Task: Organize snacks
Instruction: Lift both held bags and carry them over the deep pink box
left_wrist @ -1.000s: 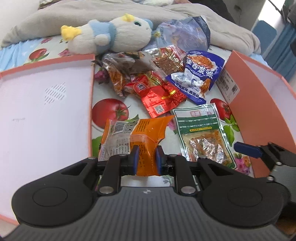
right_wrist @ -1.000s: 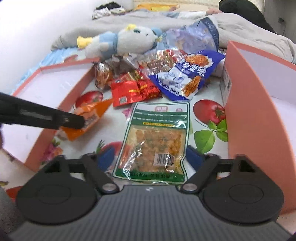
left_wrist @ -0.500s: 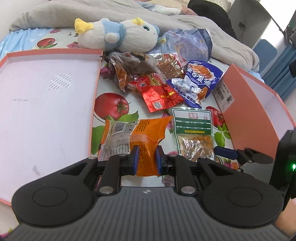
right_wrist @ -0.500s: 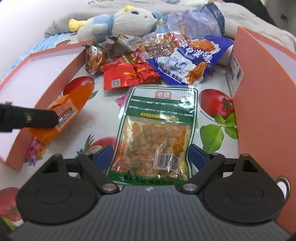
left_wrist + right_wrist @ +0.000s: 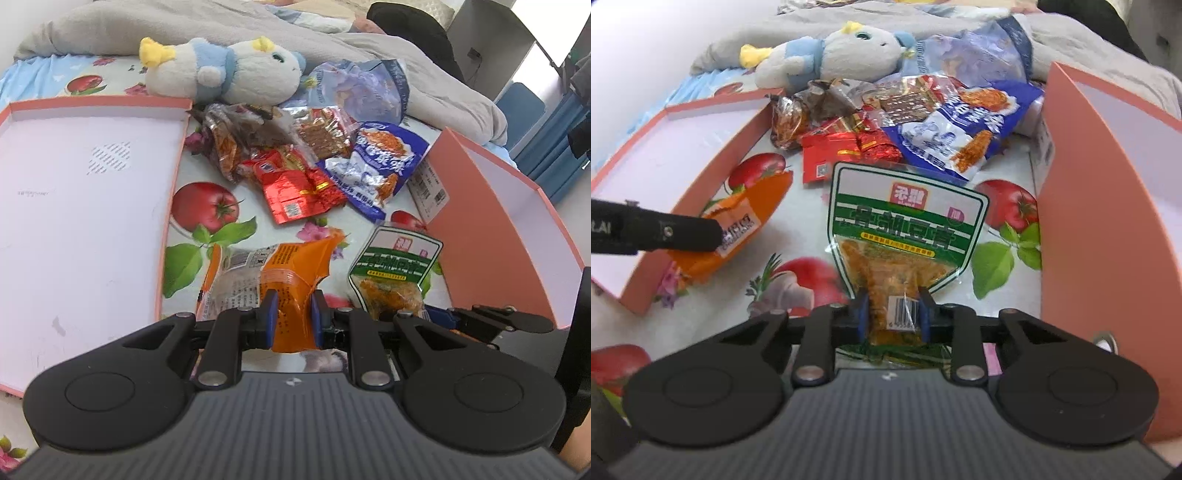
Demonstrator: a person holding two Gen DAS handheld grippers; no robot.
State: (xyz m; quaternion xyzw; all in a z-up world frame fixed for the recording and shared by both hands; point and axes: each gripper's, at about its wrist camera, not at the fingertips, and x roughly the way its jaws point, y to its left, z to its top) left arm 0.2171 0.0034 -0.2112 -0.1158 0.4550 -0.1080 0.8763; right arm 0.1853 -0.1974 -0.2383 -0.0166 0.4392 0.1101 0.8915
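The right gripper [image 5: 891,313], wide a second ago, is closing on the green packet [image 5: 905,236], now crumpled between its pads. The left gripper [image 5: 291,314] grips the orange packet [image 5: 291,273] above the sheet [image 5: 207,206].

Bed [image 5: 207,206] with a fruit-print sheet
Two pink boxes [image 5: 74,206] flank a snack pile [image 5: 303,162]; plush toy [image 5: 221,70] and grey blanket [image 5: 258,26] behind.

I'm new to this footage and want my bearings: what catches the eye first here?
Each gripper pinches a snack: the left gripper holds an orange packet, and the right gripper is closing on a green-labelled packet. Beyond them, a pile of bright wrappers lies between two pink box halves, with a plush toy behind.
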